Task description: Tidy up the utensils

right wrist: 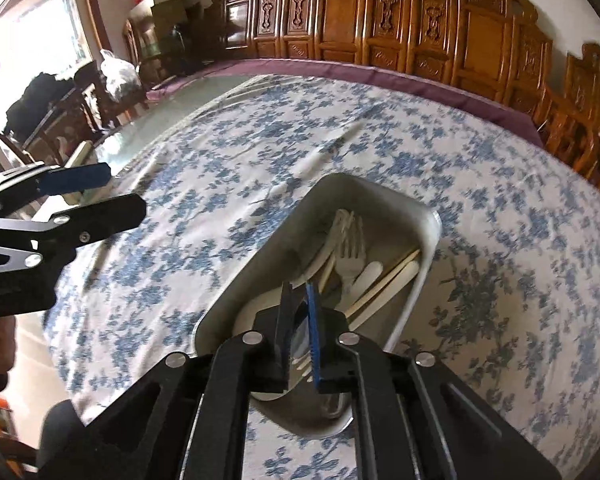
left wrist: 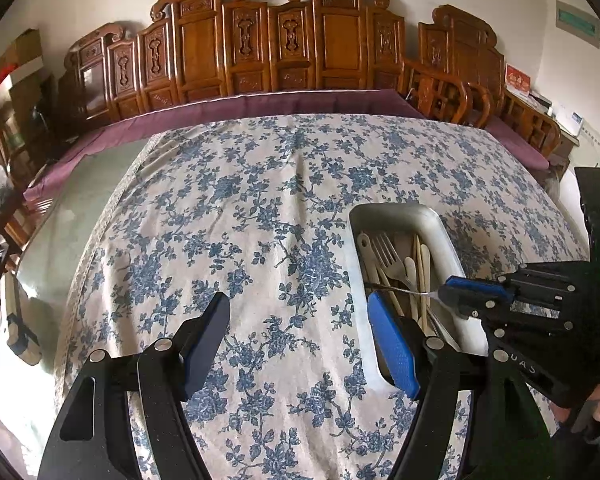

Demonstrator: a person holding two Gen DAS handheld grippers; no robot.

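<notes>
A metal tray (left wrist: 440, 224) (right wrist: 384, 196) sits on the flowered tablecloth and holds several pale utensils: a plastic fork (left wrist: 388, 256) (right wrist: 350, 260), spoons and chopsticks (left wrist: 422, 276) (right wrist: 384, 280). My right gripper (left wrist: 446, 294) (right wrist: 298, 312) is over the near end of the tray, shut on a thin metal utensil (left wrist: 404, 289) whose handle juts out to the left in the left wrist view. My left gripper (left wrist: 296, 344) (right wrist: 112, 196) is open and empty, above the cloth just left of the tray.
The tablecloth (left wrist: 260, 208) covers most of a glass-topped table (left wrist: 80, 184). Carved wooden chairs (left wrist: 260, 48) line the far side, with a purple cushion (left wrist: 260, 104) in front of them. Boxes and furniture stand at the left.
</notes>
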